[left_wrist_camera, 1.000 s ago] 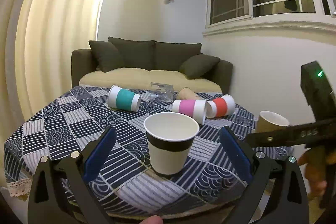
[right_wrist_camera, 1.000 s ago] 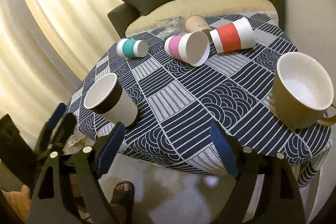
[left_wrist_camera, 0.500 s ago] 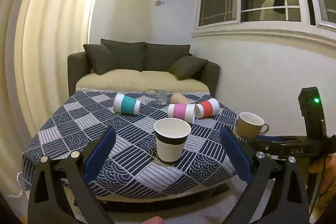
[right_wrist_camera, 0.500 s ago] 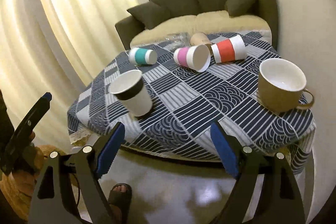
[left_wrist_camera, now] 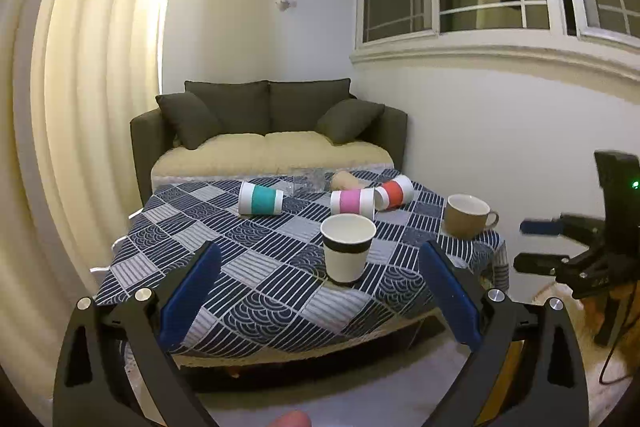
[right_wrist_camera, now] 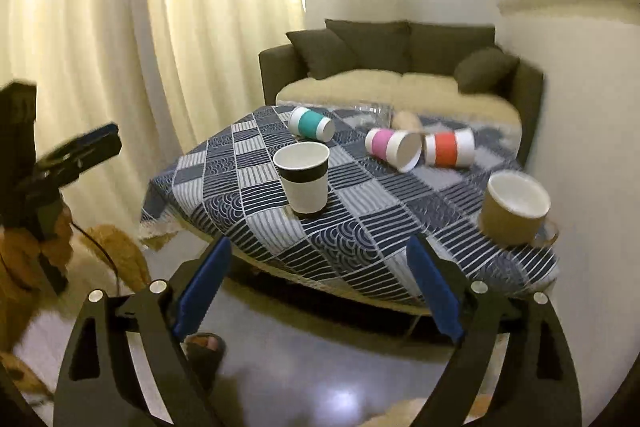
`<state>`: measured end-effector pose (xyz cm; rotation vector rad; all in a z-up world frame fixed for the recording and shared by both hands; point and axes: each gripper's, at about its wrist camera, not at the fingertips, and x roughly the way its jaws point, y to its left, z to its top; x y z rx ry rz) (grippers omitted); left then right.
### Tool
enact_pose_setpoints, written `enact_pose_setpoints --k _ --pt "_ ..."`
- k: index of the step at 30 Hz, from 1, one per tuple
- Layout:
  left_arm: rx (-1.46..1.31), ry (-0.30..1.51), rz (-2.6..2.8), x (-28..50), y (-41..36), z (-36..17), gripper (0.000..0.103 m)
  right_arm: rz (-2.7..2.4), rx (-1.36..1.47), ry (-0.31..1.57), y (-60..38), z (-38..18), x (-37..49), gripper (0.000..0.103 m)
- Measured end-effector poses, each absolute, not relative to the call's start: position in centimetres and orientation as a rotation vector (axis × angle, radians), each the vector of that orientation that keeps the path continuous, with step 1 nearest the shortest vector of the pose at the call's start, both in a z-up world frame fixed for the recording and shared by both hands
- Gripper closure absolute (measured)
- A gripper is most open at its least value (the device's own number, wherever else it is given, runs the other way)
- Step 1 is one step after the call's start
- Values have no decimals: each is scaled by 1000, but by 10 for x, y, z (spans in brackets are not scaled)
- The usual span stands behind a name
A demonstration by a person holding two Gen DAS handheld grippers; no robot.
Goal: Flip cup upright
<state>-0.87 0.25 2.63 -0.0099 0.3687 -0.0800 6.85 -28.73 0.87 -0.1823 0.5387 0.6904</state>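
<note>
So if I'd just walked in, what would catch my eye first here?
Probably the patterned tablecloth strewn with cups: a black-banded cup stands upright near the front, while teal, pink and red ones lie on their sides toward the back. A tan mug sits upright at the right edge, and both blue-padded grippers, left and right, hang open short of the table.

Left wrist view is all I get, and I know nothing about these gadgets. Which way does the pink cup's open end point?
Observer: In the right wrist view, the pink cup lies on its side with its open mouth turned toward that camera, so the white inside shows.
Visitor: Anything on the floor that I'm missing?
Observer: Yes, a foot in a dark sandal, on the floor below the right gripper.
</note>
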Motion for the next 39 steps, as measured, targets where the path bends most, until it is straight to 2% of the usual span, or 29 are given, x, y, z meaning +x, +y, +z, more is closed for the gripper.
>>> enact_pose_setpoints --k 18,39 --pt "2 485 -105 -3 -3 -2 7 667 -131 530 -299 0 87 12" --pt "3 541 -113 11 -10 -16 7 650 -105 513 -300 -10 89 12"
